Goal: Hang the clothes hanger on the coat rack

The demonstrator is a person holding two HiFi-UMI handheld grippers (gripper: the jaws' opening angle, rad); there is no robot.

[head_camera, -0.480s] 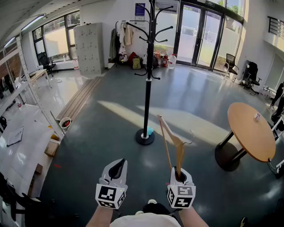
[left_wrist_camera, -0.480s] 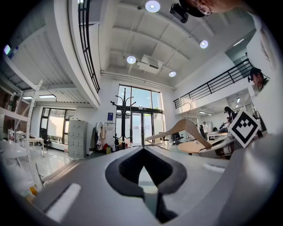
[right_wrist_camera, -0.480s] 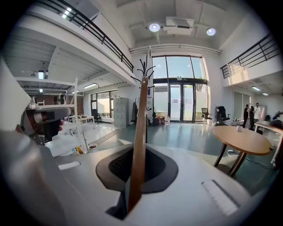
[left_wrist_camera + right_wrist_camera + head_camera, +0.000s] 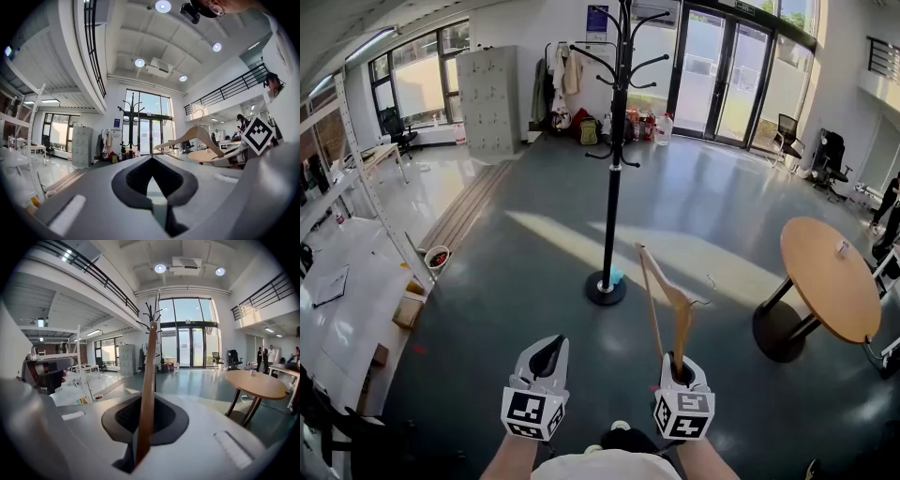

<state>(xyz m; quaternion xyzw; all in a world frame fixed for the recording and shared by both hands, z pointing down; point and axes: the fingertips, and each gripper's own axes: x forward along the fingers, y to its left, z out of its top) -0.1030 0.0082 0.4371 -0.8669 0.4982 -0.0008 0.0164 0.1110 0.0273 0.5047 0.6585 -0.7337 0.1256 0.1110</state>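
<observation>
A tall black coat rack (image 4: 614,141) with curved hooks stands on a round base out on the dark floor, ahead of me and some way off. My right gripper (image 4: 679,370) is shut on one arm of a wooden clothes hanger (image 4: 664,295), which stands up from the jaws with its metal hook pointing right. In the right gripper view the hanger arm (image 4: 149,376) rises between the jaws and partly hides the coat rack (image 4: 151,315) behind it. My left gripper (image 4: 549,356) is low at the left, shut on nothing. From the left gripper view the hanger (image 4: 197,136) is at the right and the coat rack (image 4: 132,117) straight ahead.
A round wooden table (image 4: 830,277) on a black pedestal stands at the right. White shelving (image 4: 356,178) and cardboard boxes (image 4: 408,309) line the left side. Far behind the rack are a grey locker (image 4: 487,103), hung clothes and bags, and glass doors (image 4: 717,80).
</observation>
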